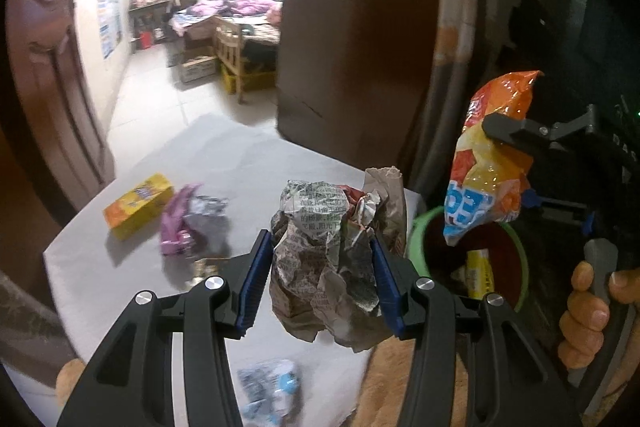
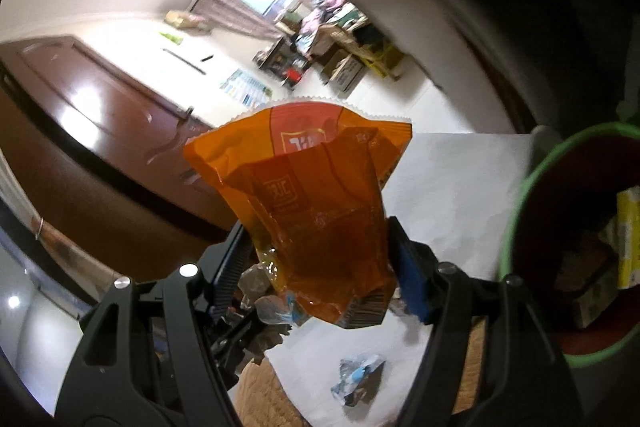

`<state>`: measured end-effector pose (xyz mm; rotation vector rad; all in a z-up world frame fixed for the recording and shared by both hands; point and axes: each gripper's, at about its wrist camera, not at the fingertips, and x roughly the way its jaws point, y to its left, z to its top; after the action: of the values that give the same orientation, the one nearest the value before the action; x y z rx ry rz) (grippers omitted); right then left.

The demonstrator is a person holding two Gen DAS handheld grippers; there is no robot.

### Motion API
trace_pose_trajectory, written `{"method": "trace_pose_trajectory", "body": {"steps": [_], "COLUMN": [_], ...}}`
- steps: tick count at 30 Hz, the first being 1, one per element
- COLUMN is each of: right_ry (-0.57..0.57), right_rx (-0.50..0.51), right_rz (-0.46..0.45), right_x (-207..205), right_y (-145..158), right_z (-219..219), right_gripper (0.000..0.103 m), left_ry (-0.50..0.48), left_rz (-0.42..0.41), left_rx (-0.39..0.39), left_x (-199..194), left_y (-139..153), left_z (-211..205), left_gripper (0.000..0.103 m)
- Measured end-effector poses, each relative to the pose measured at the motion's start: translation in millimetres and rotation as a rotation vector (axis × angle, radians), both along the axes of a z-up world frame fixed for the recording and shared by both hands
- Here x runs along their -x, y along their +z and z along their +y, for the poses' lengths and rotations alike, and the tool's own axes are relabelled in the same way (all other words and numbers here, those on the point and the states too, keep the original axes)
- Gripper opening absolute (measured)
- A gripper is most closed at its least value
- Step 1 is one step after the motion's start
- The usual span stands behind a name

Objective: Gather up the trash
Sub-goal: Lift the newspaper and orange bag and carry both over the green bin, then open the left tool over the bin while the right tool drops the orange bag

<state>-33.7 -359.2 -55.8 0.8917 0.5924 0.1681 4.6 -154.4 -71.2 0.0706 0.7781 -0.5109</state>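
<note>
My left gripper [image 1: 322,277] is shut on a crumpled ball of newspaper [image 1: 328,259] and holds it above the white table [image 1: 120,287], left of the bin. My right gripper [image 2: 320,267] is shut on an orange snack bag [image 2: 316,211], which also shows in the left wrist view [image 1: 488,171] hanging over the green-rimmed bin [image 1: 416,227]. The bin [image 2: 516,219] is dark red inside and holds a yellow box [image 2: 628,235] and other scraps. A small blue and silver wrapper [image 2: 358,377] lies on the table below the right gripper.
On the table lie a yellow box [image 1: 138,205], a purple wrapper [image 1: 180,223], a blue and white wrapper [image 1: 268,387] and a brown paper bag [image 1: 390,203] behind the newspaper. A dark door [image 1: 352,27] stands behind the table. A brown door [image 2: 100,131] is at the left.
</note>
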Motion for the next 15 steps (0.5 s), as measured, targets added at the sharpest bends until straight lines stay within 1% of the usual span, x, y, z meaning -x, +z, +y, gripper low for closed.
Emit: {"method": "trace_pose_trajectory", "body": {"steps": [3, 6, 8, 10, 15], "right_ry": [-0.054, -0.136, -0.185, -0.223, -0.304], "right_rx": [-0.004, 0.02, 0.045, 0.044, 0.048], "right_rz": [0.004, 0.031, 0.055, 0.074, 0.126], "right_x": [8, 19, 27, 34, 50], "right_y": [-3, -8, -12, -18, -32], "right_z": [-18, -44, -57, -70, -96], "right_gripper": [0.065, 0.066, 0.066, 0.066, 0.066], "left_ry": [-0.046, -0.084, -0.121, -0.166, -0.277], "left_rz": [0.023, 0.035, 0.067, 0.098, 0.121], "left_rx": [0.0, -0.034, -0.041, -0.045, -0.039], "left_x": [-2, -3, -6, -7, -2], "left_y": [-9, -24, -34, -42, -47], "left_z": [-23, -50, -68, -90, -137], "left_gripper": [0.046, 0.046, 0.046, 0.046, 0.046]}}
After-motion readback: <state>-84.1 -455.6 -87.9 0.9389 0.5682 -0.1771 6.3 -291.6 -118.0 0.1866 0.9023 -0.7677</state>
